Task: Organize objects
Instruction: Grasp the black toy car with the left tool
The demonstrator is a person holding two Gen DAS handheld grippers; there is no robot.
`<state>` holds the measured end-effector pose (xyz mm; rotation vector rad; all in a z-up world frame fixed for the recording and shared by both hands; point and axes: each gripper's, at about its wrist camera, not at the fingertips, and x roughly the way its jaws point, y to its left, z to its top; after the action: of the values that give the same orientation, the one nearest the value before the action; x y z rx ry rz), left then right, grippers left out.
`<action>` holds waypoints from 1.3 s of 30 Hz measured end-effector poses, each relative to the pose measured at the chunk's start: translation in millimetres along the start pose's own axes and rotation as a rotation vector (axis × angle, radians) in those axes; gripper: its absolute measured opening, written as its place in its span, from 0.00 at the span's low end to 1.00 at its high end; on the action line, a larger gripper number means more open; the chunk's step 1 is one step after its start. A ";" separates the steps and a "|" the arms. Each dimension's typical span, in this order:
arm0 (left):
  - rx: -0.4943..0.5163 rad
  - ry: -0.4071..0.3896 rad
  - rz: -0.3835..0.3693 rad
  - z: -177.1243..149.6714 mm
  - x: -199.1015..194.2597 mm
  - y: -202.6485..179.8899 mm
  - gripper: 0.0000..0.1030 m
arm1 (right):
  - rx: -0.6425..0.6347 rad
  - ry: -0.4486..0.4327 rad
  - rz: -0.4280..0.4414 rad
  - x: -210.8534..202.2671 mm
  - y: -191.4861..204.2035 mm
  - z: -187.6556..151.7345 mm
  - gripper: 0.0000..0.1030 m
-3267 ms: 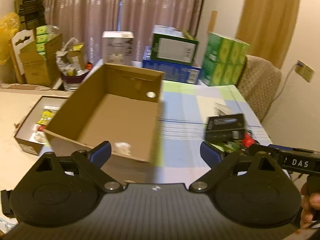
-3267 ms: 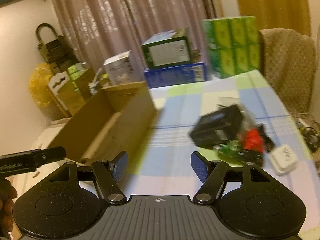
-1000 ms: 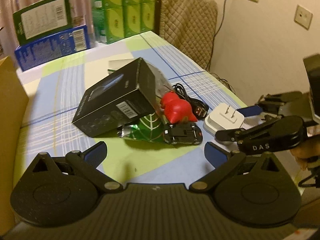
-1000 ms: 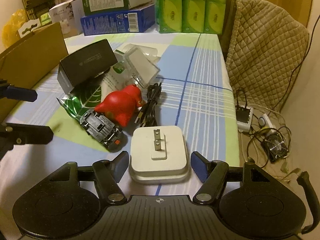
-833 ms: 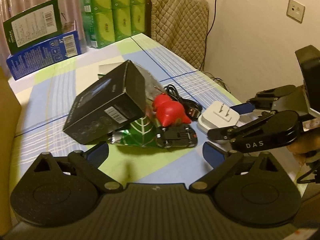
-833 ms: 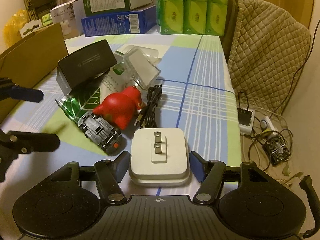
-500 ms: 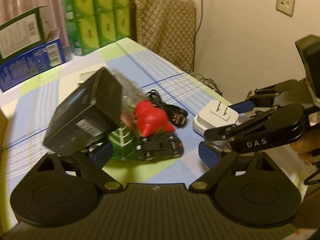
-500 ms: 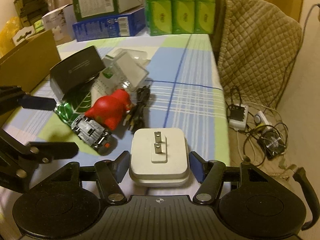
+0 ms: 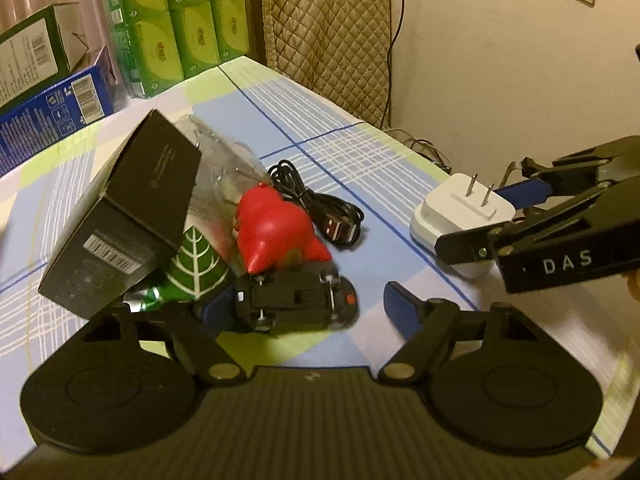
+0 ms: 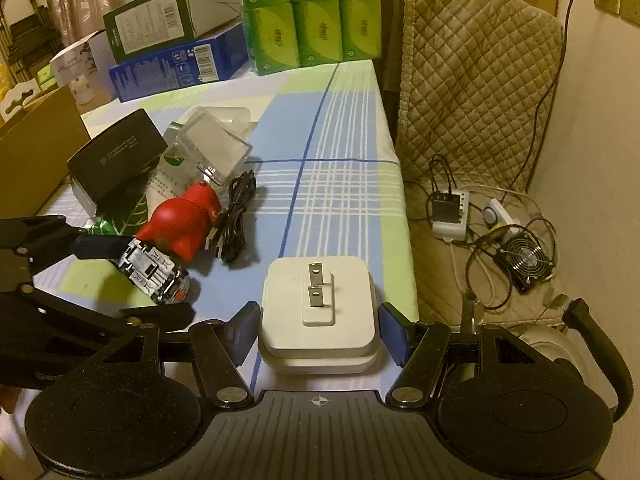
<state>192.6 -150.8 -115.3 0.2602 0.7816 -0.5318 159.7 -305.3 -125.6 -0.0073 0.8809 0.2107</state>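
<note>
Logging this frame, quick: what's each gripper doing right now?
Left gripper: open, straddling the toy car, not clamped.
Right gripper: open around the white charger, not visibly squeezing it.

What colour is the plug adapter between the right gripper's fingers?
White, with metal prongs; the plug adapter shows best in the right wrist view.

Bare tablecloth [image 10: 344, 128] at 12 o'clock past white charger [image 10: 318, 312]: free lane. At 10–11 o'clock clutter blocks: USB cable [image 10: 234, 216], red toy [image 10: 180, 220], toy car [image 10: 154, 270], black box [image 10: 116, 160], clear plastic case [image 10: 212, 140]. Left gripper [image 10: 116, 280] crowds in at 9. Padded chair [image 10: 472, 80] walls off 1–2 o'clock, beyond table edge.
</note>
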 end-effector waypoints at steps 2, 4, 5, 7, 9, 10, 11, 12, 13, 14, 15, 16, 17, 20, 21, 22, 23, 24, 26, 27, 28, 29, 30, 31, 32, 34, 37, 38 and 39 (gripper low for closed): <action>0.020 -0.003 0.012 0.6 2.6 -3.9 0.74 | 0.000 -0.001 -0.001 -0.4 1.1 -0.7 0.59; 0.058 -0.004 0.034 -0.4 3.4 -9.0 0.70 | -0.001 -0.003 0.000 -0.2 1.6 -0.9 0.59; 0.074 -0.004 0.038 -1.3 3.5 -10.5 0.67 | -0.001 -0.004 -0.001 -0.6 1.9 -1.3 0.59; 0.092 -0.009 0.032 -4.9 1.9 -9.9 0.62 | 0.002 -0.005 -0.002 -1.3 1.7 -1.8 0.59; 0.093 -0.015 0.031 -7.2 0.5 -7.0 0.62 | 0.005 -0.005 -0.004 -1.7 1.6 -2.6 0.59; 0.095 -0.015 0.033 -7.8 -0.2 -6.2 0.62 | 0.007 -0.004 -0.005 -2.0 1.6 -2.8 0.59; 0.091 -0.014 0.032 -8.1 -1.0 -5.2 0.62 | 0.011 -0.005 -0.005 -2.7 1.4 -3.0 0.59; 0.082 -0.012 0.029 -8.2 -2.0 -3.7 0.61 | 0.015 -0.005 -0.004 -3.5 1.4 -3.3 0.59; 0.072 -0.010 0.024 -8.5 -3.8 -1.9 0.61 | 0.018 -0.006 -0.004 -4.6 1.7 -3.8 0.59; 0.064 -0.009 0.017 -9.0 -6.1 -0.5 0.61 | 0.020 -0.006 -0.002 -5.8 1.8 -4.0 0.59; 0.059 -0.007 0.011 -9.6 -8.5 0.9 0.61 | 0.020 -0.007 0.000 -7.5 2.5 -4.2 0.59; 0.055 -0.006 0.007 -11.0 -12.4 2.9 0.61 | 0.018 -0.007 0.002 -8.9 3.3 -4.3 0.59; 0.054 -0.009 0.007 -13.1 -17.2 3.5 0.61 | 0.016 -0.007 0.003 -10.4 4.4 -4.3 0.59; 0.043 -0.013 0.008 -17.3 -31.6 9.3 0.61 | 0.016 -0.007 0.012 -14.5 8.3 -3.8 0.59; 0.035 -0.011 0.008 -18.1 -36.4 11.0 0.61 | 0.016 -0.007 0.014 -16.0 10.3 -3.8 0.59; 0.026 -0.006 0.010 -18.7 -41.1 13.1 0.61 | 0.017 -0.007 0.017 -17.6 12.3 -3.7 0.59; 0.015 -0.005 0.012 -19.5 -46.1 15.5 0.61 | 0.017 -0.008 0.021 -18.7 14.7 -3.4 0.59; 0.004 -0.006 0.015 -19.8 -50.9 18.0 0.61 | 0.018 -0.009 0.024 -20.6 17.2 -3.3 0.59; -0.019 -0.007 0.023 -20.9 -62.6 22.5 0.61 | 0.015 -0.014 0.030 -26.1 23.0 -1.4 0.59; -0.028 -0.007 0.028 -21.7 -68.2 24.9 0.61 | 0.012 -0.018 0.032 -29.4 26.1 -0.1 0.59; -0.042 -0.008 0.034 -22.0 -74.8 27.2 0.61 | 0.009 -0.022 0.034 -32.7 29.4 1.3 0.59; -0.056 -0.011 0.038 -23.2 -81.4 29.2 0.61 | 0.007 -0.028 0.036 -36.8 33.0 3.0 0.59; -0.070 -0.013 0.043 -23.2 -88.2 31.5 0.61 | 0.005 -0.033 0.038 -41.0 36.1 4.9 0.59; -0.083 -0.018 0.048 -23.5 -95.6 33.9 0.61 | 0.004 -0.038 0.041 -45.6 39.5 7.2 0.59; -0.093 -0.022 0.053 -23.4 -102.4 36.3 0.61 | 0.003 -0.047 0.044 -51.4 43.2 9.7 0.59; -0.110 -0.028 0.068 -23.3 -117.6 41.4 0.61 | 0.000 -0.061 0.047 -62.5 50.7 15.2 0.59; -0.152 -0.049 0.088 -22.4 -141.1 50.8 0.61 | -0.010 -0.086 0.052 -80.1 63.4 24.2 0.59; -0.161 -0.056 0.097 -22.0 -149.7 54.1 0.61 | -0.014 -0.094 0.053 -85.8 67.7 26.9 0.59; -0.168 -0.063 0.107 -21.7 -157.6 56.5 0.61 | -0.018 -0.102 0.054 -92.0 72.6 30.2 0.59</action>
<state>117.8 -38.3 -14.1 0.1283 0.7426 -0.3697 112.6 -248.0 -30.0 0.0108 0.7779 0.2675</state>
